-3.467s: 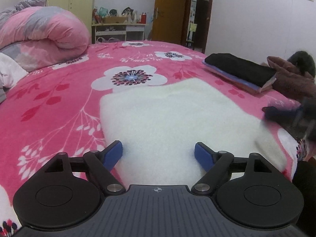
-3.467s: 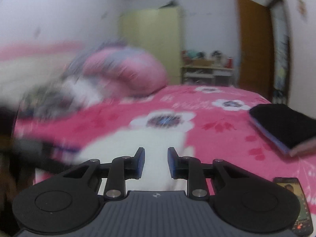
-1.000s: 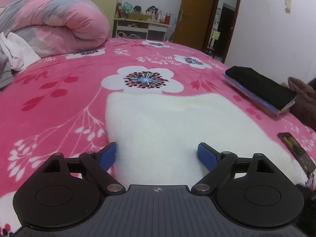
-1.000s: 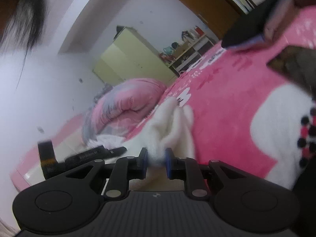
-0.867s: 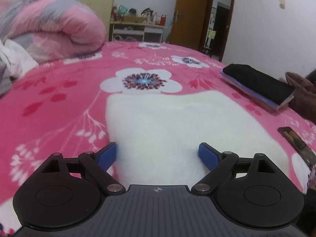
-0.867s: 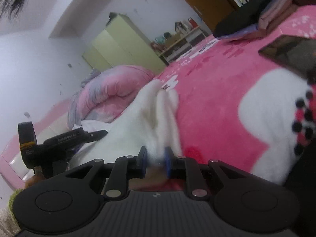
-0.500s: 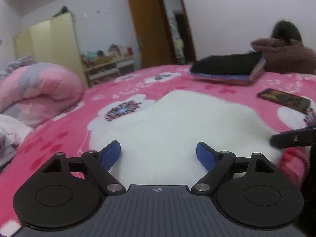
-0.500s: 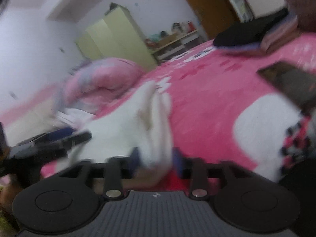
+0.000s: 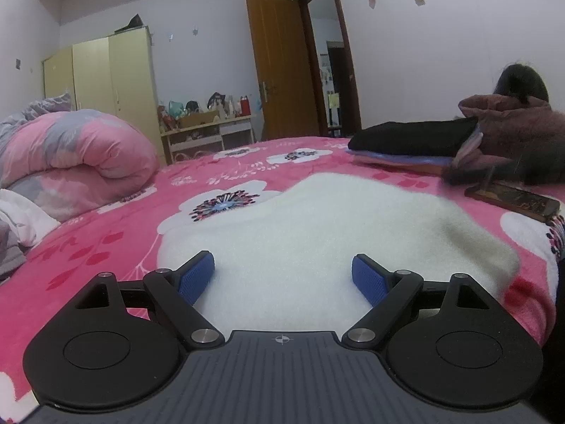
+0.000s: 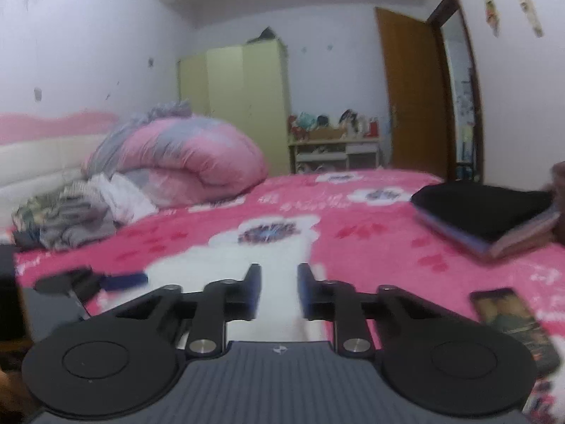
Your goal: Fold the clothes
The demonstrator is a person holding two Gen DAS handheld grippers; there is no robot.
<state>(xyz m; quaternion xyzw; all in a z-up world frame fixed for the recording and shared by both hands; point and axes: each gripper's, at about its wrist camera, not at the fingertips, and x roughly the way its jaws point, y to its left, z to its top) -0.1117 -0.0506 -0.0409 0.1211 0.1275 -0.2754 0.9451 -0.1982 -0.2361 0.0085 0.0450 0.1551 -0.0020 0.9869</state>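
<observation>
A white fleece garment (image 9: 317, 233) lies folded on the pink flowered bedspread (image 9: 106, 233). My left gripper (image 9: 282, 277) hovers low over its near edge, blue pads wide open and gripping nothing. In the right wrist view the same garment (image 10: 226, 258) lies beyond my right gripper (image 10: 279, 289). Its jaws are closing to a narrow gap, and I see no cloth pinched between them, though the picture is blurred. The left gripper (image 10: 88, 282) shows at that view's left edge.
A stack of folded clothes (image 9: 413, 136) with a black piece on top sits at the right, beside a brown coat (image 9: 519, 123). A phone (image 9: 515, 199) lies near the garment's right end. A rolled pink quilt (image 9: 77, 155) and loose clothes (image 10: 67, 215) are at the left.
My right gripper let go of the garment's edge, rolled back to level and rose; its jaws opened, then narrowed again. The left gripper rolled and shifted, still open.
</observation>
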